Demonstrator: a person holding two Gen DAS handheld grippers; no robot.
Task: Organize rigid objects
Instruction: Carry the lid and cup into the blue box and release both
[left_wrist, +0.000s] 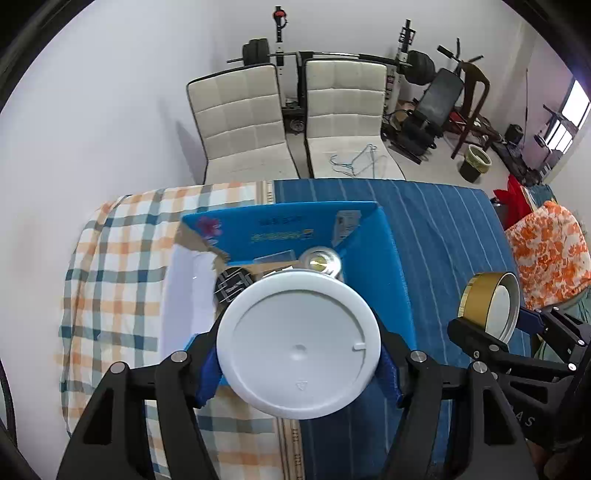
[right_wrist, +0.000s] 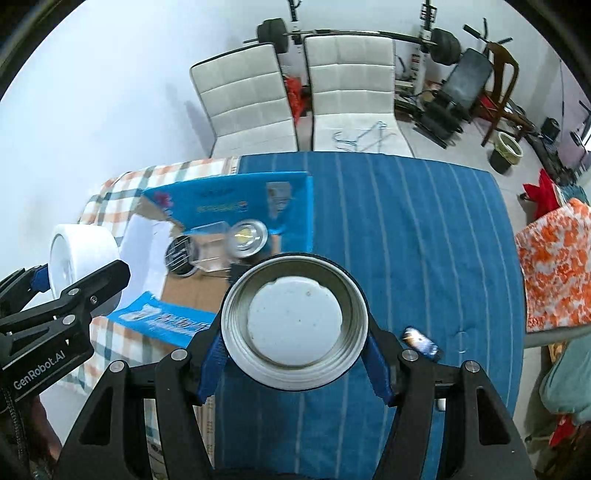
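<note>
The left tongs (left_wrist: 299, 354) are clamping a stiff, light white tub (left_wrist: 299, 349) by its sides; the right tongs (right_wrist: 293, 332) are pinching a slippery-looking metal lid (right_wrist: 294, 319) across its rim, with the box (right_wrist: 255, 206) ahead.

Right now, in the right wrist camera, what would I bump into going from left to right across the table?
Round white plastic container held in the left gripper → open blue cardboard box → gold metal lid in the right gripper → small dark blue packet → orange and white patterned cloth.

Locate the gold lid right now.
The gold lid sits clamped in the right gripper, above the blue striped cloth, just right of the blue cardboard box.
</note>
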